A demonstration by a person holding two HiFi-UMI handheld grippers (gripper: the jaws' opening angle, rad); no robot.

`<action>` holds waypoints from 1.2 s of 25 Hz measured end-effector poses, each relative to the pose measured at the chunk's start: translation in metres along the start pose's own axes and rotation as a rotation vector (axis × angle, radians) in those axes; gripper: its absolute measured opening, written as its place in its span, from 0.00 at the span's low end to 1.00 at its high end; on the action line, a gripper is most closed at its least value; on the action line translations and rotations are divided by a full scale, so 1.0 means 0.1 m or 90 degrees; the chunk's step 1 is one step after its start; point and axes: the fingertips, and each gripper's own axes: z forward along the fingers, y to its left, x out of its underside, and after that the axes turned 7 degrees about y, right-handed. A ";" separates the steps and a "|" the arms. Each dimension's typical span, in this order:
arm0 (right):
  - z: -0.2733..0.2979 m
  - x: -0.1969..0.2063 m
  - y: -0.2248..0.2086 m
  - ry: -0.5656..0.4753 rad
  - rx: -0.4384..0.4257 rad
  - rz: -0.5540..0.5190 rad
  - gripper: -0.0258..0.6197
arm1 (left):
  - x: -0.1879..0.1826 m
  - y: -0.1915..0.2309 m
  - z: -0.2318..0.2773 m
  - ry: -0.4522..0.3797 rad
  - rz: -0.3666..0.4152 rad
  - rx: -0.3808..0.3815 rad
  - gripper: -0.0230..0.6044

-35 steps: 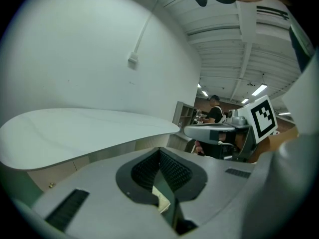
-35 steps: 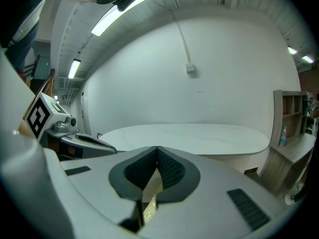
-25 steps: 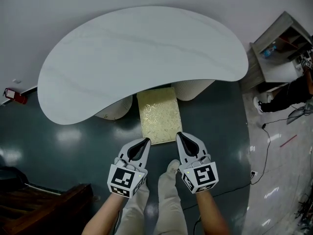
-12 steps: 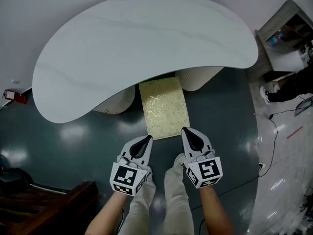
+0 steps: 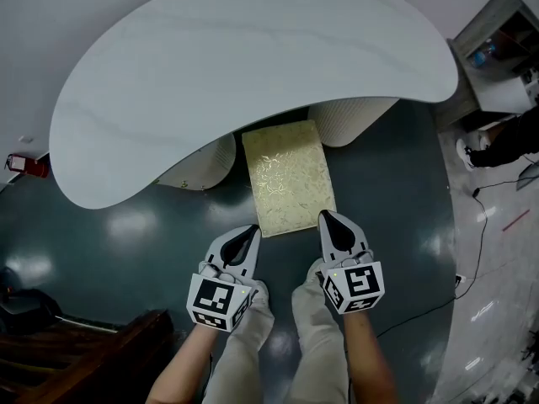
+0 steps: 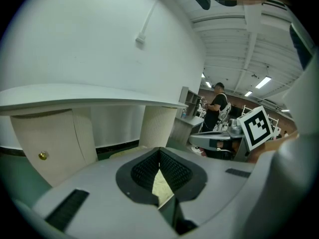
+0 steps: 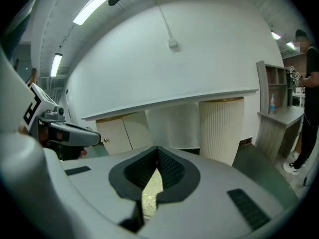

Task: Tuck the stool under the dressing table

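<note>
Stool (image 5: 289,179) half under dressing table (image 5: 253,66) (lengthwise)

My gripper (image 6: 159,152) has its jaw tips pressed together, gold stool (image 6: 160,184) peeking through the gap beneath; table (image 6: 89,94) overhead, ribbed leg (image 6: 157,126) straight ahead

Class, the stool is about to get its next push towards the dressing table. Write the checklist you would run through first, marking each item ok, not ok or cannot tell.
1. Stool lined up between the two pedestals: ok.
2. Left claw at the stool's near left corner: ok; contact, cannot tell.
3. Right claw at the near right corner: ok; contact, cannot tell.
4. Both claws shut and holding nothing: ok.
5. Stool fully under the dressing table: not ok, most of the seat shows.
</note>
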 end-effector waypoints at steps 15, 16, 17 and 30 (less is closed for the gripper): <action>0.35 0.75 -0.06 0.018 0.021 0.018 0.06 | 0.58 0.02 0.47 0.012 0.015 0.027 0.06; 0.38 0.78 -0.06 0.018 0.023 0.019 0.06 | 0.62 0.02 0.50 0.012 0.015 0.028 0.06; 0.40 0.81 -0.06 0.017 0.024 0.019 0.06 | 0.66 0.02 0.53 0.013 0.016 0.030 0.06; 0.61 1.33 -0.16 0.043 0.043 0.022 0.06 | 0.99 0.05 0.83 0.010 0.014 0.048 0.06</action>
